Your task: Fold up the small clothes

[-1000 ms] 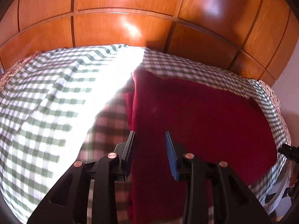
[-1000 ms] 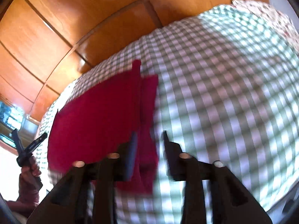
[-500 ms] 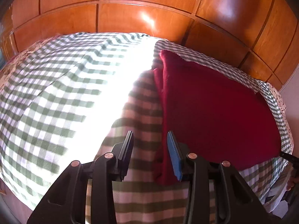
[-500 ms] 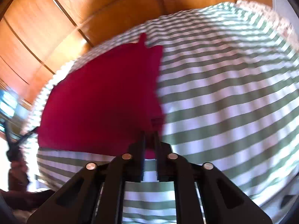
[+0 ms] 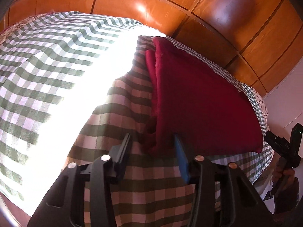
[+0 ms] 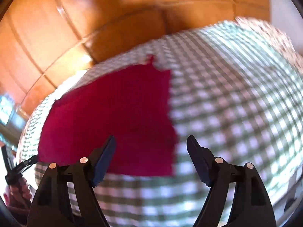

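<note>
Garment [image 5: 198, 102] corner between left tool [image 5: 151, 143] fingers

Both sets of black plastic tongs, left [image 5: 152, 143] and right [image 6: 151, 141], have angular, pivoting arms, round silver screws at the joints and blue pads [image 5: 180, 157] lining their fingers.

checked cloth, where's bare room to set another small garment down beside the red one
Free: the wide checked cloth right of the red garment, and the near strip below it. In the left wrist view, the sunlit stretch. Crowded: only the garment's spot.
</note>
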